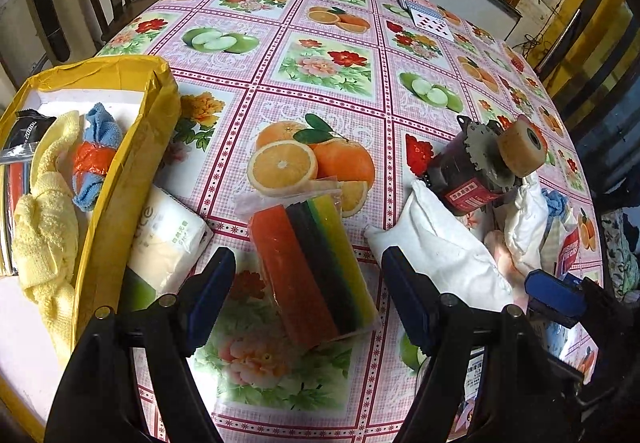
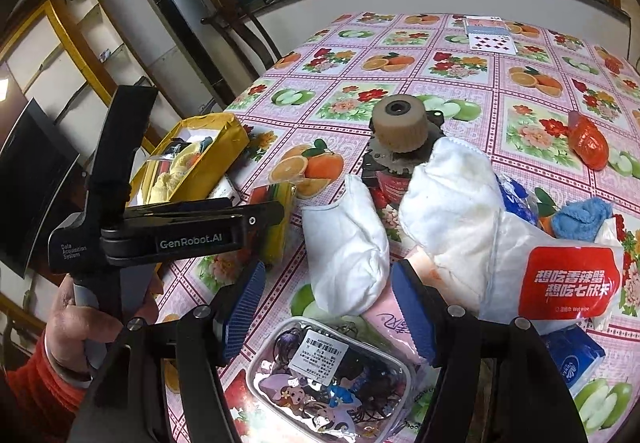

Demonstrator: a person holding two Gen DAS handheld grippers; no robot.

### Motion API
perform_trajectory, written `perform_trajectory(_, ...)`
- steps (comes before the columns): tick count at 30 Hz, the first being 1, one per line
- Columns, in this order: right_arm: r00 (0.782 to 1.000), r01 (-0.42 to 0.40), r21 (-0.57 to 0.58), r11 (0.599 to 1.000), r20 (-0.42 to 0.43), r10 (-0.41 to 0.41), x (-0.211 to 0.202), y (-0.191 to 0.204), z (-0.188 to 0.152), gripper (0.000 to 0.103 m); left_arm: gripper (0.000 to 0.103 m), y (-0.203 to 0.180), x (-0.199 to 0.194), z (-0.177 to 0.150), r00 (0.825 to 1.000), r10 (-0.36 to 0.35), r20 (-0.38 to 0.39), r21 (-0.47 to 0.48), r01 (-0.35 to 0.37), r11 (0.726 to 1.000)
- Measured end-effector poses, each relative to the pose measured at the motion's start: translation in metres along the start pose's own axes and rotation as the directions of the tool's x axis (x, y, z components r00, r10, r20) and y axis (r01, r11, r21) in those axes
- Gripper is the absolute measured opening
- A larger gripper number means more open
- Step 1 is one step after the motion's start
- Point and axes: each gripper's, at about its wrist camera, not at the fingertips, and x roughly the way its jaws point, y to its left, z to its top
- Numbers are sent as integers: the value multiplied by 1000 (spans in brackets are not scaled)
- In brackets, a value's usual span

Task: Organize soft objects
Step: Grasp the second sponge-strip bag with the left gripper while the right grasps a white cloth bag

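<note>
My left gripper [image 1: 308, 299] is open and hovers just over a bagged stack of coloured sponges [image 1: 316, 267] lying on the tablecloth. To its left stands a yellow box [image 1: 120, 179] holding a yellow towel [image 1: 44, 219], a blue cloth [image 1: 100, 139] and an orange bundle. A white tissue pack [image 1: 168, 243] leans against the box. My right gripper [image 2: 328, 307] is open, its fingers either side of the near end of a white padded pouch [image 2: 348, 255]. A second white pouch [image 2: 452, 203] lies to the right.
A motor with a tan wheel [image 2: 400, 131] stands behind the pouches. Around my right gripper lie a clear cartoon pouch [image 2: 328, 379], a red wet-wipe pack [image 2: 568, 283], a blue cloth [image 2: 584, 219] and an orange bundle [image 2: 588, 143]. Playing cards [image 2: 488, 35] sit far back. A hand [image 2: 80, 319] grips the left tool.
</note>
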Motion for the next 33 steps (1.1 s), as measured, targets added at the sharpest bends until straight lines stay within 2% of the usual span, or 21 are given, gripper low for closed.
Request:
perform_trajectory(1,1000,5,-17,1000,-3,-5,2,3,1,75,75,0,2,0,1000,1,-4,-1,-1,1000)
perform_trajectory(7,998,41,-111,993,-35,-45,15,16,3,75,75,2,15,-1,999,8,-41,-1,-8,1000)
perform_trajectory(12,997,43,-172,984,-57,-53,28,21,6,75,75,3,15,-2,999,20,-37,15,-19,1000)
perform_trajectory(19,985,105,-272,956,-106,-138,52,22,15,76,75,1,16,-4,999,25,-29,56,-24,998)
perform_trajectory(21,982,100,-280,955,-124,-140,59,21,17,78,75,1,16,-4,999,25,-26,64,-23,998)
perform_trajectory(22,980,97,-287,953,-140,-141,63,21,18,79,68,1,15,-4,999,28,-25,72,-26,997)
perform_trajectory(23,978,96,-295,951,-151,-146,66,22,17,79,65,0,15,-3,999,30,-21,81,-28,996)
perform_trajectory(24,975,97,-312,945,-162,-154,70,24,17,79,56,0,14,-3,999,31,-20,84,-29,996)
perform_trajectory(25,972,96,-329,940,-173,-160,74,27,17,79,52,1,14,-3,999,34,-20,84,-32,996)
perform_trajectory(27,966,102,-354,930,-189,-178,81,31,15,79,51,2,14,-2,999,26,-23,89,-24,996)
perform_trajectory(28,962,112,-365,924,-193,-193,85,33,14,77,50,2,14,-2,999,27,-21,95,-25,995)
perform_trajectory(30,956,119,-372,921,-206,-207,89,35,12,66,47,2,13,-3,999,29,-16,99,-28,995)
perform_trajectory(31,959,125,-368,921,-194,-208,88,36,12,47,45,3,13,-4,999,29,-14,102,-27,994)
perform_trajectory(33,959,130,-353,927,-192,-208,86,35,13,24,43,2,12,-5,1000,27,-11,113,-26,993)
